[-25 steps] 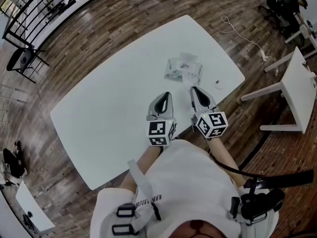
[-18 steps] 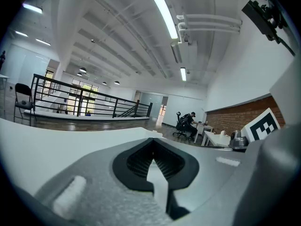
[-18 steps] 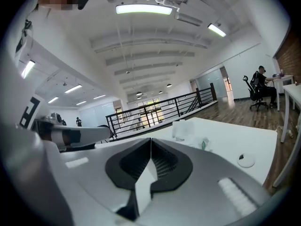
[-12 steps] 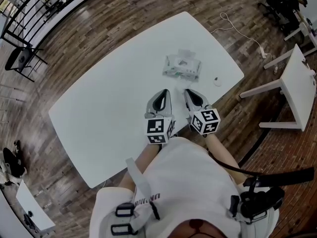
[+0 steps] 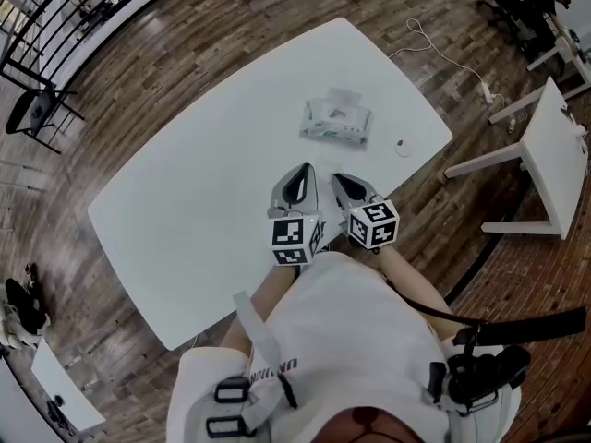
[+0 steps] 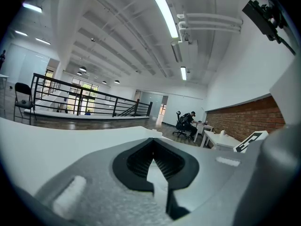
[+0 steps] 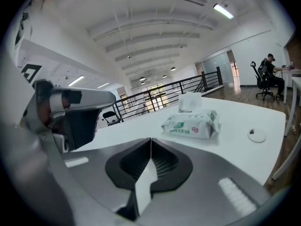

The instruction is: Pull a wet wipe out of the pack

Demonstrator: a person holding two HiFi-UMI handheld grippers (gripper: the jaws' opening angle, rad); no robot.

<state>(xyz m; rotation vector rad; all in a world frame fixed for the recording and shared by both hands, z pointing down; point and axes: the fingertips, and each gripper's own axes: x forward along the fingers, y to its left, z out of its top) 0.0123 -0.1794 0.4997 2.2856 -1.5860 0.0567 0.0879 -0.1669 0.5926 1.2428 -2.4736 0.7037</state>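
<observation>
**Right gripper backs off from the pack, jaws empty**

Head view: The wet wipe pack (image 5: 337, 121) lies flat on the white tabletop (image 5: 203, 183), toward its far side, with a small round white object (image 5: 403, 148) to its right near the edge. Both grippers sit side by side at the near edge, close to the person's body. The left gripper (image 5: 298, 172) has kept its place over the last second. The right gripper (image 5: 340, 183) has not: a second ago its tip reached up close to the pack's near edge, and now it has drawn back and sunk, so that a clear stretch of bare tabletop lies between it and the pack.

Left gripper view: The jaws are pressed together along one seam, with nothing between them. Only tabletop and the room beyond show ahead; the pack is out of this view.

Right gripper view: The jaws are likewise closed tight on nothing. The pack lies ahead and a little to the right, well apart from the tips, and a white wipe (image 7: 190, 101) stands up out of its top.

Judged from this, no wipe is in hand: the wipe is raised but remains in the pack. Pulling it free would call for the right gripper to go forward again, open its jaws and close them on that raised sheet.
</observation>
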